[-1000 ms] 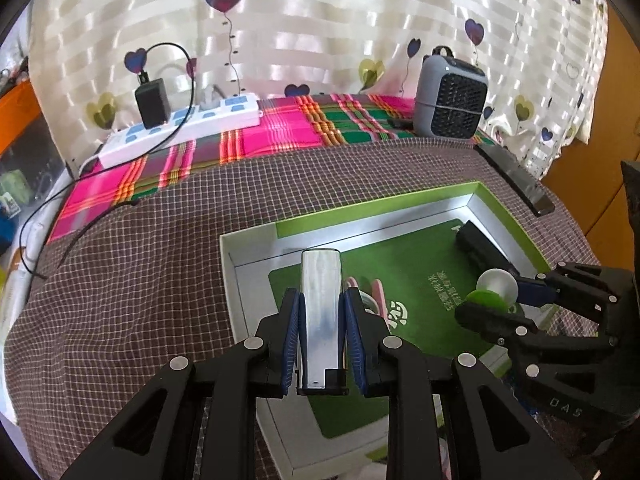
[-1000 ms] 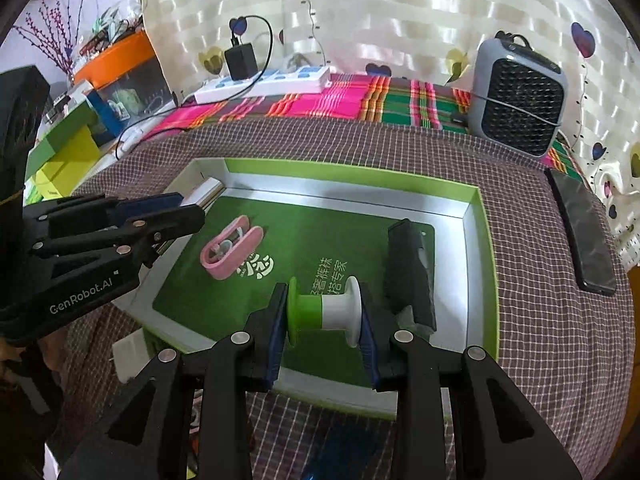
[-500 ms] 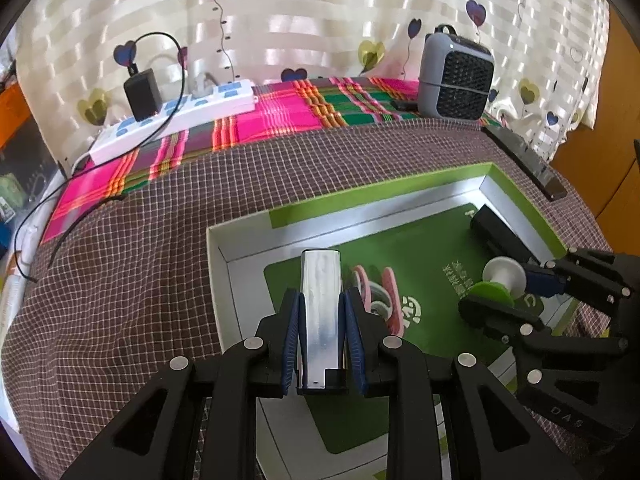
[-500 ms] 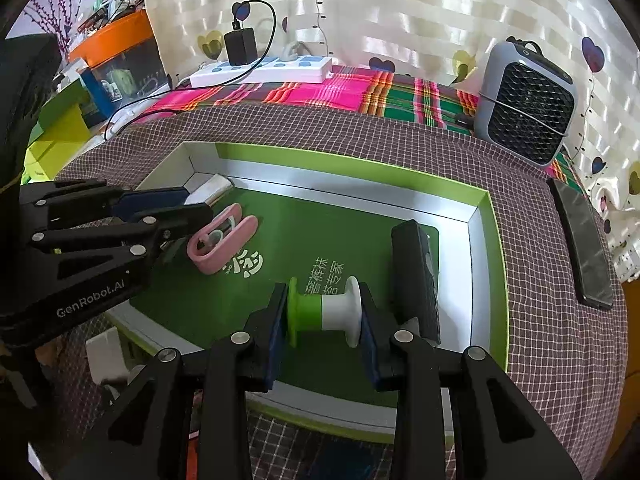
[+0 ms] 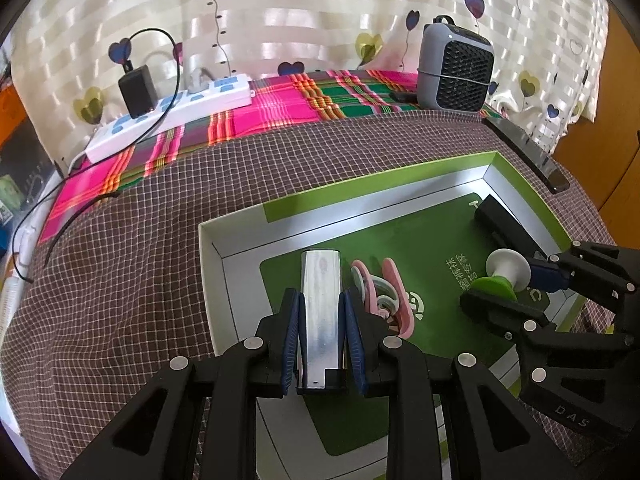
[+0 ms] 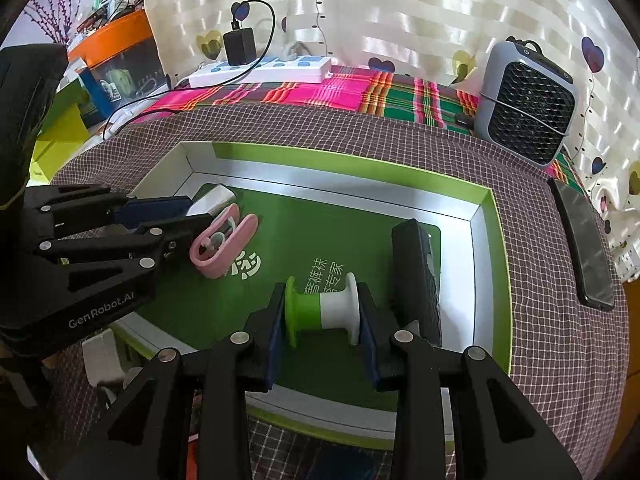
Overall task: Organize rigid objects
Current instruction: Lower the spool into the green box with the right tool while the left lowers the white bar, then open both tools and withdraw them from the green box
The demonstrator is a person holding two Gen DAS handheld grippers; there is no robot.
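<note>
A shallow green box [image 5: 516,184] [image 6: 494,248] lies on the checked cloth. My left gripper [image 5: 322,336] is shut on a silver metal block [image 5: 320,308] over the box's left end; the block also shows in the right wrist view [image 6: 212,200]. My right gripper [image 6: 322,320] is shut on a green-and-white spool [image 6: 322,308] over the box's right part; the spool also shows in the left wrist view [image 5: 504,276]. A pink clip [image 5: 380,292] [image 6: 224,240] and a black remote [image 5: 504,228] [image 6: 416,276] lie inside the box.
A grey fan heater [image 5: 454,66] [image 6: 528,100] and a white power strip [image 5: 176,108] [image 6: 264,70] with a black charger stand at the back. A black phone [image 6: 582,240] lies right of the box. Coloured boxes [image 6: 60,132] are at the left.
Both grippers have moved forward and lower over the box with their loads still held. The silver block is now close beside the pink clip.
</note>
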